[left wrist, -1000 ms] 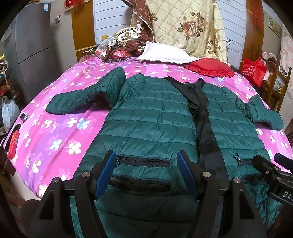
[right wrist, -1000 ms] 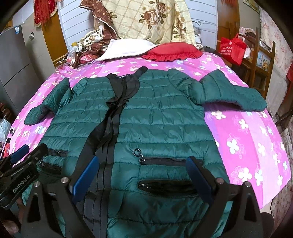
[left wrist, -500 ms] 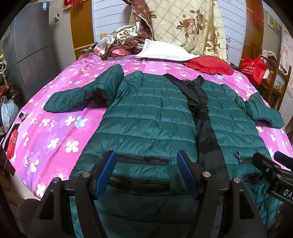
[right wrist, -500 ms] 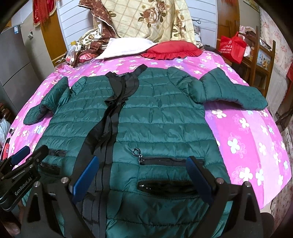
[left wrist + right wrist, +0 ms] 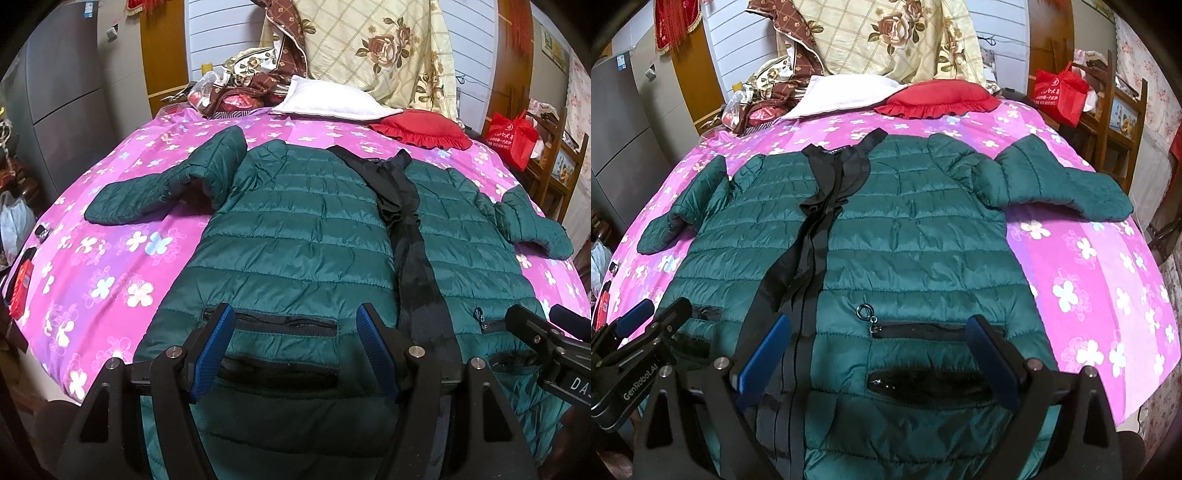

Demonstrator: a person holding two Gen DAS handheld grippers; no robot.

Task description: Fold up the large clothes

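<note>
On the pink flowered bedspread (image 5: 110,266), through the left wrist camera, the green quilted jacket (image 5: 303,236) lay spread flat, front up, collar toward the pillows and hem toward the camera. The left gripper (image 5: 295,332) hung just over the hem end, its blue pads (image 5: 214,347) spread apart on either side of the jacket's pocket zip (image 5: 273,325) with nothing pinched between them: released, holding nothing. The black front placket (image 5: 413,258) ran up the jacket just right of that gripper. One sleeve (image 5: 166,192) lay bent out over the bedspread at upper left, the other at far right. The right gripper's black fingertip poked in at the lower right edge, over the jacket's hem corner. Beyond the collar sat a white pillow (image 5: 332,99) and a red frilled cushion (image 5: 421,127).

Over to the right wrist camera: the same jacket (image 5: 905,236) filled the middle, and the right gripper (image 5: 879,339) stood above the hem, jaws wide apart and empty, straddling the other pocket zip (image 5: 923,328) with its ring pull (image 5: 864,312). Its left pad (image 5: 764,354) sat over the black placket (image 5: 812,236). The jacket's sleeve (image 5: 1060,184) stretched away to the upper right. The left gripper (image 5: 642,325) showed at lower left, over the jacket's far hem corner.
</note>
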